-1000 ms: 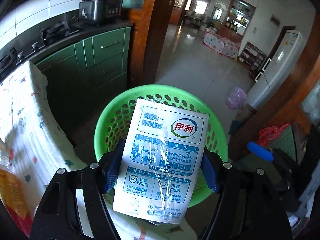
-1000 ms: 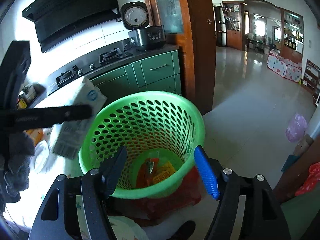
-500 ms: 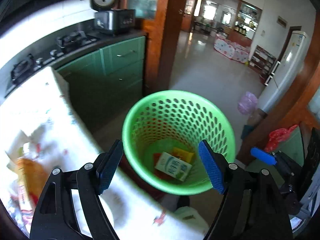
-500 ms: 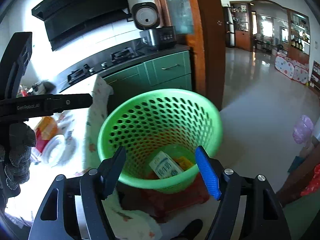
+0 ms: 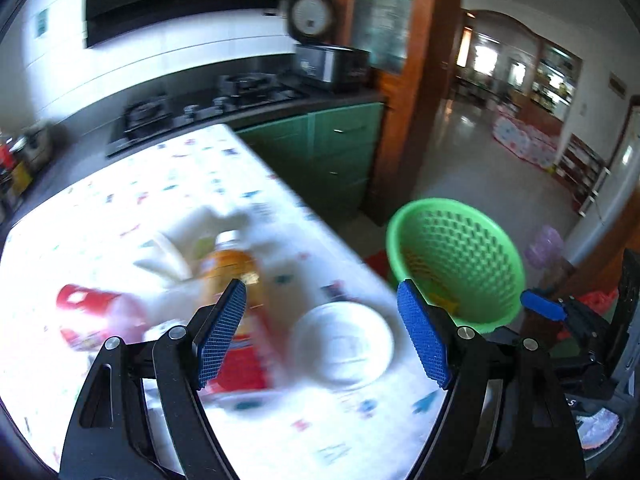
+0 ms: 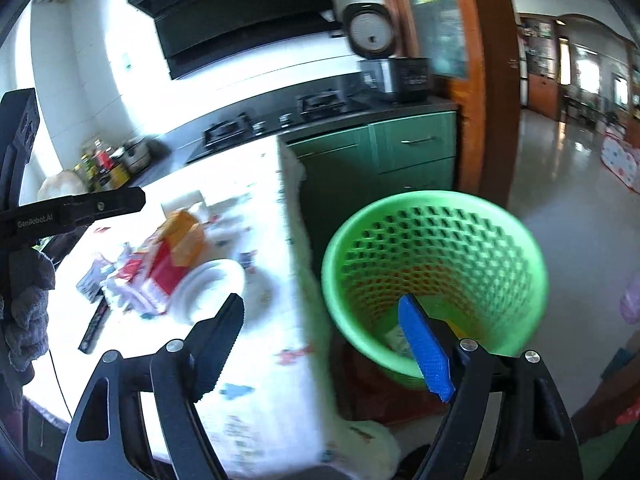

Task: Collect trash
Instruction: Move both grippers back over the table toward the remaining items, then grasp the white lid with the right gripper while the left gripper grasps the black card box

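**Both tongs apart over the littered counter**

The left tongs (image 5: 320,334) gape with nothing between them above the cloth-covered counter (image 5: 132,200); the blurred orange plastic bottle (image 5: 234,276) lies just behind their left finger, the round white dish (image 5: 340,346) between the tips; the right tongs (image 6: 320,344) also stand apart, the green perforated plastic basket (image 6: 434,248) behind their right finger, a small carton (image 6: 394,338) inside.

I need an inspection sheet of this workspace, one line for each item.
Surface: table under a white patterned cloth.
Job's things: green basket on the floor beside the table, a carton inside; blurred orange bottle and red wrapper on the table.
Clutter: white dish.
Grippers: left claw open, empty; right claw open, empty.
Cables: thin dark cord, unclear.
Surroundings: green cabinets, stove, rice cooker.
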`<state>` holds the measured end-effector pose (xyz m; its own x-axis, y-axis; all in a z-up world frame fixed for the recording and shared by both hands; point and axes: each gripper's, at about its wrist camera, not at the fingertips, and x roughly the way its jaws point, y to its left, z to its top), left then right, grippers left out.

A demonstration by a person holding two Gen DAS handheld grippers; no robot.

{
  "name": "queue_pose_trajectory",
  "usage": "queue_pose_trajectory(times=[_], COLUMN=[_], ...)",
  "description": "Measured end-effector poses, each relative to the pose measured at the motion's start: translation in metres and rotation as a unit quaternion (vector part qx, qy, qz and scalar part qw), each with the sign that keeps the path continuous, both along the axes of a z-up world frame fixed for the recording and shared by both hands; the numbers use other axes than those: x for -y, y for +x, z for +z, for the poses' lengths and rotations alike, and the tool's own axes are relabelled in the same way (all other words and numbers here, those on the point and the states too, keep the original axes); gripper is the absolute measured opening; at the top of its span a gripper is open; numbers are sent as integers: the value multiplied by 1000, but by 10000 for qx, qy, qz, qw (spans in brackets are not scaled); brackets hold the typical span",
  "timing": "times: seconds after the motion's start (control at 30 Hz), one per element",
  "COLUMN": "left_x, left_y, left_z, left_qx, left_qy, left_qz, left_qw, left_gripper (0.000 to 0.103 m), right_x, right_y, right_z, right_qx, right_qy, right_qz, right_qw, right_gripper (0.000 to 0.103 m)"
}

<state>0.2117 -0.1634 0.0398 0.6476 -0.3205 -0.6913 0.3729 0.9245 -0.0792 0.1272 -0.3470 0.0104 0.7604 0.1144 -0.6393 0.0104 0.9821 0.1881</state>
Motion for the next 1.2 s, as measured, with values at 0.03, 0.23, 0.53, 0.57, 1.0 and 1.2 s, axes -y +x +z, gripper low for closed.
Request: queue_pose_trajectory(times=[0.03,0.23,0.53,0.57,1.0,1.2], left_x=[-10,-79,-164,-172,-231,-234], left_y=[-1,-5,-20,-22,-14,3], left_z=[1,4,1,0,-29,-55], left_qx=[14,48,53,55,-315,-595], left_qy=[-16,-98,-263,-267,-163,-40], left_qz=[76,614,1344,1420,2012,1878], left_qw=[10000,9981,9906,9895,9789,9804], left_gripper=[77,78,82,83,90,92], right_x=[-8,-57,-108,-112,-121,-129], right_y=[2,19,50,55,97,106], right_z=[-1,-12,-40,-44,-75,-77], right_qx=[-8,-148,-466,-513,-1001,-1074], right_qy=[-10,-144,-512,-579,-778,-871], right_qz=[79,722,1496,1526,1752,1867], right_qw=[10000,9972,9863,9852,9763,9726], right_gripper=[80,88,93,93,94,94])
